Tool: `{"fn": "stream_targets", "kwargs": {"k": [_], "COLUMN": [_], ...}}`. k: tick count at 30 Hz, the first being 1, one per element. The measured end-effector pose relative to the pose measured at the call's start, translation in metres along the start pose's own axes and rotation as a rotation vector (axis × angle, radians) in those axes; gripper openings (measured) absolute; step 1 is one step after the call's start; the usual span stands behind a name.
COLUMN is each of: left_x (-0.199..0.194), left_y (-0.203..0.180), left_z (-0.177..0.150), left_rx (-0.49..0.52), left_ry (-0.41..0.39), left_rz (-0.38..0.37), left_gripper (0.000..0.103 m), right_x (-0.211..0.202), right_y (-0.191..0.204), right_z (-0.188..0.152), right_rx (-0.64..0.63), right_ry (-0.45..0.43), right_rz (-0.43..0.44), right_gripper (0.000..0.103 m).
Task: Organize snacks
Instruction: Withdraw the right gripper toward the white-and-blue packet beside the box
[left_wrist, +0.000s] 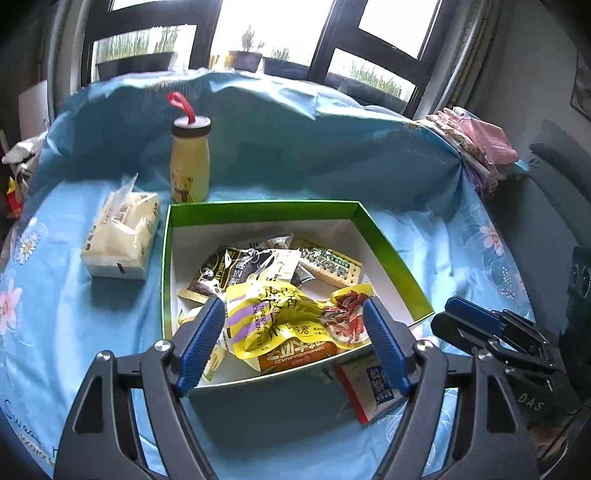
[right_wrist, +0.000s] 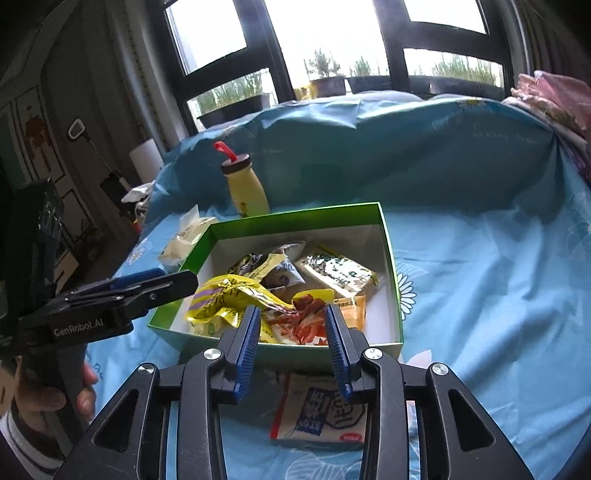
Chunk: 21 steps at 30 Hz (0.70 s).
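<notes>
A: Yellow snack bag (left_wrist: 280, 317)?
B: Inside the green box (left_wrist: 388, 243), atop other packets; those beneath are partly hidden.
A: Tongs?
B: Left gripper (left_wrist: 295, 339) wide apart, empty; right gripper (right_wrist: 291, 332) narrower, empty, both above the box's near wall.
A: Outside the box?
B: One packet (right_wrist: 317, 413), print unreadable.

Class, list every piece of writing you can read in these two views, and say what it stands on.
"GenRobot.AI": left gripper body.
"DAS": right gripper body.
"TIGER SKIN CHICKEN FEET" (partly creased): yellow snack bag.
Cursive print on the blue cloth: too faint.
Packet outside the green box: unreadable.
</notes>
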<state>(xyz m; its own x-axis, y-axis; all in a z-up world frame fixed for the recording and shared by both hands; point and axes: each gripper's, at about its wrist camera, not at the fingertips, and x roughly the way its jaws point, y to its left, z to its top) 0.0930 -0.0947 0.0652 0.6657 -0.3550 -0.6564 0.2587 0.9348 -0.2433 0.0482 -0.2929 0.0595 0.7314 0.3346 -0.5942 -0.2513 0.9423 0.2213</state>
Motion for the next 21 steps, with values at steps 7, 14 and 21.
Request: {"fn": "stream_targets", "kwargs": {"k": [7,14,21], "left_x": [-0.017,-0.031,-0.031], "left_y": [-0.013,-0.026,-0.029], "left_z": [-0.008,-0.031,-0.051], "left_rx": [0.032,0.044,-0.004], "left_ry": [-0.017,-0.025,0.054], "left_rz": [0.059,0.080,0.013], "left_gripper": [0.078,0.095,0.103], "right_x": [-0.012,-0.027,-0.029], "right_y": [-0.002,-0.008,-0.023], "right_z": [-0.008,-0.022,-0.042], "right_rx": [0.015,0.046,0.105], "right_ry": [-0.003,0.000,0.057], "right_rz": [0.009,-0.002,0.009], "right_gripper": [0.041,0.056,0.062]}}
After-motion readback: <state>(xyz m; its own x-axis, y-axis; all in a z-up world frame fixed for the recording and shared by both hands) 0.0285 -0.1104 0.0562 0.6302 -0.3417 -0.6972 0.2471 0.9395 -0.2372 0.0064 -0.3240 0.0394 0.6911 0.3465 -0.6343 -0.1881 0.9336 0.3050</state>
